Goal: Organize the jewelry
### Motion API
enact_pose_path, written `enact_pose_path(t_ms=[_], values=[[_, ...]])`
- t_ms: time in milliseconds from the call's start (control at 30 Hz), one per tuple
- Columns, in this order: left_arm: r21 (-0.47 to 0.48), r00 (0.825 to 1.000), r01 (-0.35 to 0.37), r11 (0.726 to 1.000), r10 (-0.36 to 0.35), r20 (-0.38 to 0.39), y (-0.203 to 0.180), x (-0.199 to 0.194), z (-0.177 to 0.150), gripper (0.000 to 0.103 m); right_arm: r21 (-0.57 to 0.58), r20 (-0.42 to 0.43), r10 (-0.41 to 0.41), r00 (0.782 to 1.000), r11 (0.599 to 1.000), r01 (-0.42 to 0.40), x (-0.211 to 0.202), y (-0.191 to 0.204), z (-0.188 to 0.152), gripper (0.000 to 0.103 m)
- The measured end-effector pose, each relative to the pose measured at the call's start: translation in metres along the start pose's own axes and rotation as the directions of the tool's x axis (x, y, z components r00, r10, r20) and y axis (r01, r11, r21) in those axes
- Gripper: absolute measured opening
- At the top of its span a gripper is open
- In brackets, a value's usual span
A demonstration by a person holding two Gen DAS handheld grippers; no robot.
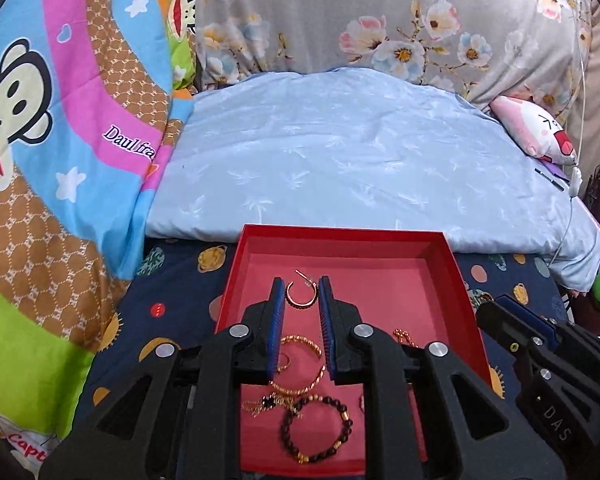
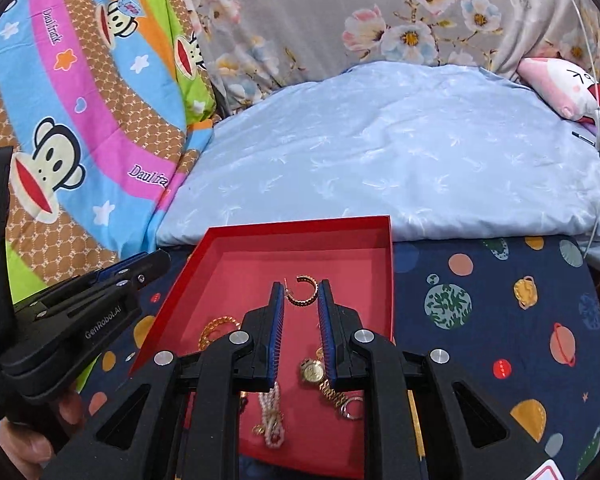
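So both grippers hang over a red tray [image 1: 456, 264] w/ low straight walls, sitting on a navy planet-print sheet [image 2: 500, 300]. Left gripper [image 1: 302, 292]: jaws nearly closed, just a narrow gap, nothing pinched. Right gripper [image 2: 300, 294]: same deal, narrow gap, empty. In each view a gold hoop earring [image 1: 300, 295] shows thru the gap, but it's lying flat on the tray floor beyond the tips, not held.

Room-wise: the tray's far half is mostly bare, lots of space there. Far wall sits right up against a pale blue quilt [image 1: 340, 152], puffy and crinkled w/ a faint leaf pattern. Cartoon monkey blanket [image 1: 60, 120] piled up on the left, floral grey fabric [image 1: 380, 20] behind. Open sheet to the right of the tray in the right view.

Jewelry is all in the near half: dark bead bracelet [image 1: 316, 428] w/ gold spacers, gold bangle [image 1: 300, 364] (twisted texture), gold watch [image 2: 313, 370] w/ link band, pearl strand [image 2: 272, 412] bunched up, small ring [image 2: 352, 406], gold chain [image 2: 216, 330] near the left wall.

Hard to see: gripper bodies cover the tray's near corners and parts of most pieces. A tangle w/ a black clover charm [image 1: 268, 400] is half hidden, can't sort it out. Pink plush [image 2: 568, 88] is cut off at the right edge.
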State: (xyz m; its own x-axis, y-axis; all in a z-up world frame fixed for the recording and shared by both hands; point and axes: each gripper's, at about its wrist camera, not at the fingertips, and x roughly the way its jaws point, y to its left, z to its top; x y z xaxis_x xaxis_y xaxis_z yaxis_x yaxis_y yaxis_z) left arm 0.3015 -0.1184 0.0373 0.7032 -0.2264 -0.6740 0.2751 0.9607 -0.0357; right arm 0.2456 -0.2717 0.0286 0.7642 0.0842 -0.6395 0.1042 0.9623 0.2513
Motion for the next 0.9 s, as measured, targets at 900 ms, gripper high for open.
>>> enact_pose_path(t_ms=[900], values=[[0.014, 0.998, -0.051, 0.999, 0.052, -0.035, -0.011, 0.052, 0.004, 0.052, -0.028, -0.053, -0.052, 0.997, 0.998, 0.051, 0.046, -0.003, 0.005, 0.025]])
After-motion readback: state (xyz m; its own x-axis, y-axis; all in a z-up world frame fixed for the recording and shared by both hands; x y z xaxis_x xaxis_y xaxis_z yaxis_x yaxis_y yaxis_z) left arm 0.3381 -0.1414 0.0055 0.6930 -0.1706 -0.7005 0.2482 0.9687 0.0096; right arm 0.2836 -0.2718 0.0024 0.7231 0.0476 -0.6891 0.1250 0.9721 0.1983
